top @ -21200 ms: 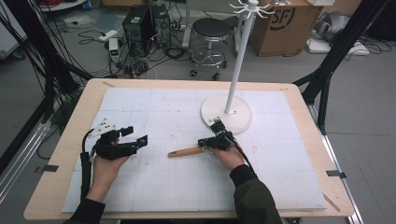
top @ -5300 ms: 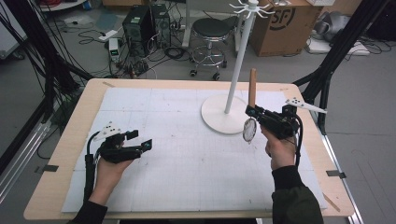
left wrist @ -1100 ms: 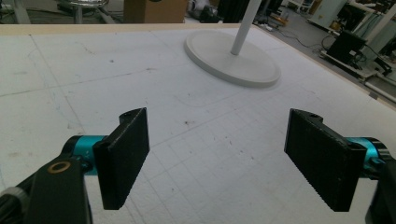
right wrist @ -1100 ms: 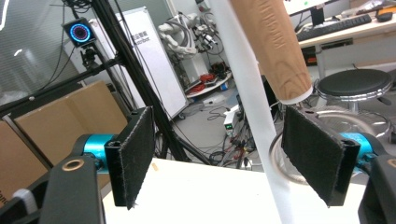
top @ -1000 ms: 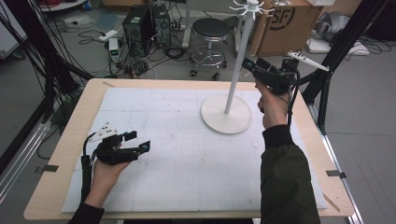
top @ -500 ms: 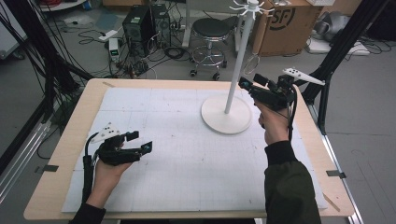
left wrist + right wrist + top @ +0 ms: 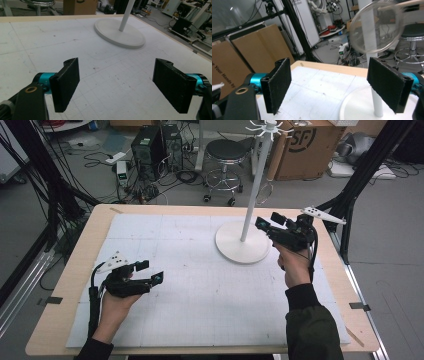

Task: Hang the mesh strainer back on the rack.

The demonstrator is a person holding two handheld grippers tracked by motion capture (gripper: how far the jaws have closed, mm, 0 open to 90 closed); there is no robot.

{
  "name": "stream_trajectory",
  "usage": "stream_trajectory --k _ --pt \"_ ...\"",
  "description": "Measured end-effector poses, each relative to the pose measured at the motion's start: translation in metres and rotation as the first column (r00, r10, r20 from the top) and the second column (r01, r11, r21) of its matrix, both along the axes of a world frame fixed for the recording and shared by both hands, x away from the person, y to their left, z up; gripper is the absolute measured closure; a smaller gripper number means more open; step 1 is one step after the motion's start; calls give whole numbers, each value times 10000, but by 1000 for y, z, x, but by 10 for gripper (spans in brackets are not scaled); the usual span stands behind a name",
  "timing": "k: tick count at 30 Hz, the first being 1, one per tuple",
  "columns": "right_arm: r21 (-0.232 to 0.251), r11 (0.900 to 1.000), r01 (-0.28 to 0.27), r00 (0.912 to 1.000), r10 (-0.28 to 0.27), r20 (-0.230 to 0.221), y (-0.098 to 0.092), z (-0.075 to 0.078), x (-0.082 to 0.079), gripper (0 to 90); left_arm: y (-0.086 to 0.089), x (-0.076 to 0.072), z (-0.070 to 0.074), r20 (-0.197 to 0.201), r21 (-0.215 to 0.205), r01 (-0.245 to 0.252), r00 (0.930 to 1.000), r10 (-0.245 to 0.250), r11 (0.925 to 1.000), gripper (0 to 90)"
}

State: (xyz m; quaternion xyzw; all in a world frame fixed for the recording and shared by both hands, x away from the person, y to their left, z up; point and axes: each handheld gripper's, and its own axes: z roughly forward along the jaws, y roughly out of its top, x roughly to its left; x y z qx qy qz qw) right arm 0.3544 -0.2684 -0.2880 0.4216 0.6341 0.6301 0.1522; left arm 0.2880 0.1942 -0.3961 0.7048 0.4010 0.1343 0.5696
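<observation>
Two open grippers (image 7: 150, 272) (image 7: 266, 221) above mat (image 7: 200, 290)

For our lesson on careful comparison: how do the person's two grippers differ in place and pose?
The left gripper sits low over the white mat near the table's front-left; the right gripper is held up beside the white stand, near its base. The left points across the mat toward the stand; the right points at the pole, under the hanging sieve. Both have jaws wide open, holding nothing.
</observation>
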Motion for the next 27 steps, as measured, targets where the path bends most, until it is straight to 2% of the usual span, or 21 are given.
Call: stream_trajectory --k 2,9,11,14,21,23,27 --pt "-174 9998 -62 10000 62 -17 1 -4 -3 188 -1 0 0 -18 2 44 10000 -44 10000 223" --pt "-253 9995 -178 9993 170 -319 -1 -26 -13 187 -2 -1 0 -14 -92 45 10000 -45 9999 222" --pt "-467 9987 -203 9989 183 -439 -2 -33 -16 186 -2 -1 1 5 -81 44 10000 -44 10000 221" --pt "-527 9982 -279 9982 251 -540 -4 -42 -21 183 -2 -1 1 11 -100 69 10000 -68 9999 221" --pt "-774 9963 -366 9974 316 -644 -8 -55 -32 178 -5 -2 0 34 -110 162 9999 -162 9998 220" --pt "-1019 9942 -350 9970 277 -726 -8 -57 -34 172 -6 -1 0 38 -48 196 9998 -195 9998 220" --pt "-961 9946 -395 9962 317 -813 -9 -64 -38 172 -8 -2 -1 72 -37 209 9998 -209 9998 218"
